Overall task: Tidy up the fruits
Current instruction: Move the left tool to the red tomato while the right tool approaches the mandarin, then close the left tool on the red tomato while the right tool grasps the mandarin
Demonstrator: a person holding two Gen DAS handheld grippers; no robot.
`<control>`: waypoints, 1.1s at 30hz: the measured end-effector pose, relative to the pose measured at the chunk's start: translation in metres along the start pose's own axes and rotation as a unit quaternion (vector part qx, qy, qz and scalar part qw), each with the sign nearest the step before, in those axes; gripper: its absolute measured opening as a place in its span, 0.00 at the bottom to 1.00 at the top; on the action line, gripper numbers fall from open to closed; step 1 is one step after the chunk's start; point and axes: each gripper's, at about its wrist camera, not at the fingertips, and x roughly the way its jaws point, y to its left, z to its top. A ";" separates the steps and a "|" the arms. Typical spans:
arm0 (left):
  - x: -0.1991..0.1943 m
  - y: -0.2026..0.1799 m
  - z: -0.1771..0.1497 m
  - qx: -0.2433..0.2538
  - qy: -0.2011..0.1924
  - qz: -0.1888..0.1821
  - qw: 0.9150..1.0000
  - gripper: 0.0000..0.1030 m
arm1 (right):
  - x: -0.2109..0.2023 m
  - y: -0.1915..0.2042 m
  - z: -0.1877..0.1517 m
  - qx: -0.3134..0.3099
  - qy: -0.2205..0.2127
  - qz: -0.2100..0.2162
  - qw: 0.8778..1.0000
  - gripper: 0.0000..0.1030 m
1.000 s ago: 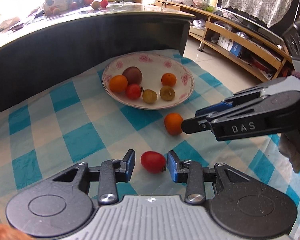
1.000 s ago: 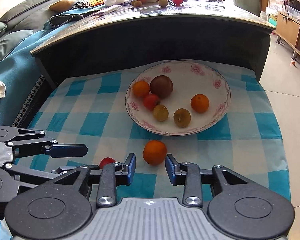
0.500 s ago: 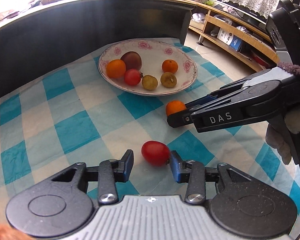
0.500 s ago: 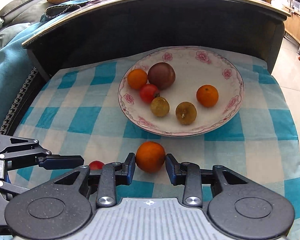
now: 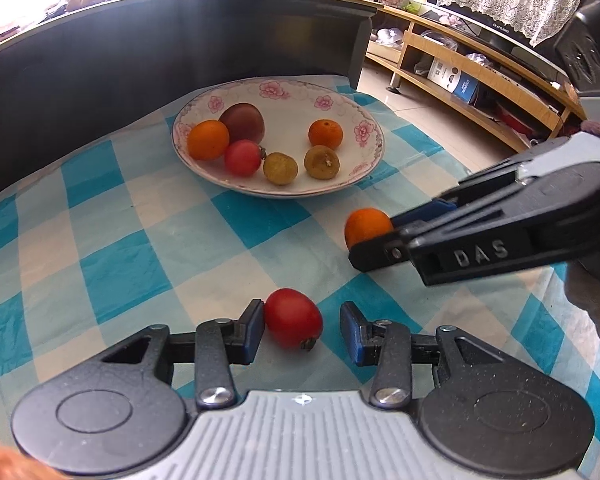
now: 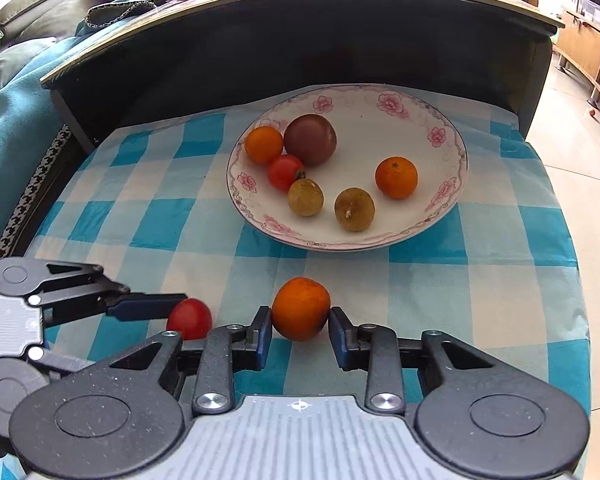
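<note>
**Two loose fruits, one at each of my grippers**

Two fruits are lying on the blue-checked cloth [image 6: 480, 280] short of the flowered plate [image 6: 448, 184], and I am working at both. My right gripper [image 6: 300, 332] is closing its jaws around the loose orange [image 6: 301, 308]; both blue pads are meeting its sides, so I am gripping it while it is sitting on the cloth. My left gripper [image 5: 302, 330] is straddling the red tomato [image 5: 293, 318]: the left pad is touching it, the right pad is standing clear with a gap, so those jaws are staying unclenched and the tomato is lying free between them.

Six fruits are sitting in the plate: a dark purple fruit [image 6: 310, 140] with an orange [image 6: 264, 145] and a small tomato [image 6: 285, 172] clustered against it, two yellowish-brown fruits [image 6: 305, 197] toward the near rim, and another orange [image 6: 396, 178] apart on the right. Behind the plate a dark curved panel [image 6: 300, 48] is rising.
</note>
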 end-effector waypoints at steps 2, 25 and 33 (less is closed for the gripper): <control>-0.001 -0.001 -0.003 0.003 -0.002 0.002 1.000 0.46 | -0.002 0.000 -0.001 -0.001 0.012 -0.002 1.000 0.26; -0.028 -0.006 -0.028 0.043 0.045 -0.001 0.998 0.38 | -0.023 0.021 -0.039 -0.061 0.047 0.018 0.997 0.27; -0.023 -0.007 -0.022 0.045 0.047 -0.004 0.998 0.43 | -0.020 0.019 -0.036 -0.055 0.045 0.025 0.997 0.29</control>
